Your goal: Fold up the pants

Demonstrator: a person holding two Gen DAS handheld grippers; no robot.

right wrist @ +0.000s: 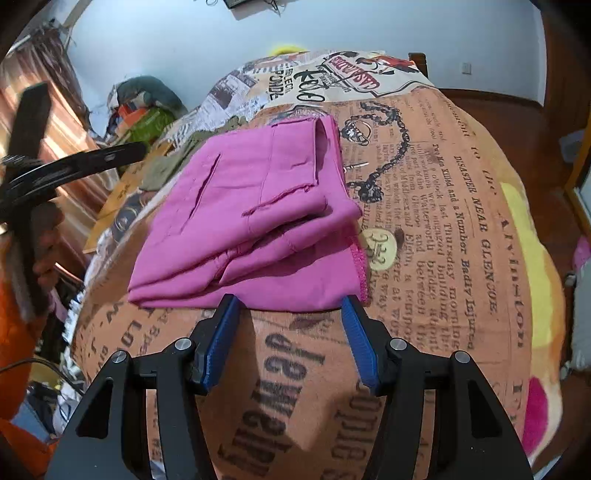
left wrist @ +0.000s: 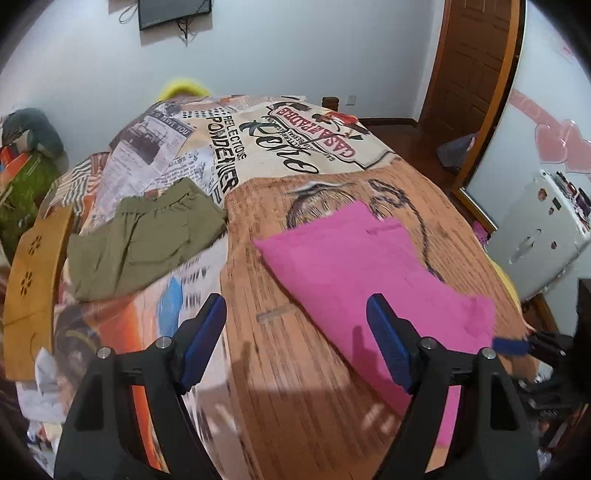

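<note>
Bed cover, printed with newspaper text and pictures, spread across the whole work surface in both views. Pink pants lying on its brown-printed area, folded into several stacked layers, seams and a pocket slit visible on the top layer, a stitched hem edge along the near right corner. Same pink pants seen from the left wrist camera as a flat slanted panel, blurred. Olive-green garment lying folded on the cover to the left of the pink pants, well apart from them, elastic waistband toward the far side. Wooden chair back with flower-shaped cutouts at the left edge of the bed. Pale appliance standing by the right wall; dark screen mounted high on the far wall.

Left gripper: blue-padded fingers wide apart, nothing between them, held above the cover; right pad overlapping the near part of the pink pants in the picture, contact not determinable. Left gripper also visible at the left edge of the right wrist view, raised beside the pants.

Right gripper: fingers apart to a moderate width, empty, tips at the near edge of the folded pink pants; whether touching the fabric or just short of it cannot be told. Right gripper's blue fingertip showing at the near right edge of the pants in the left view.
</note>
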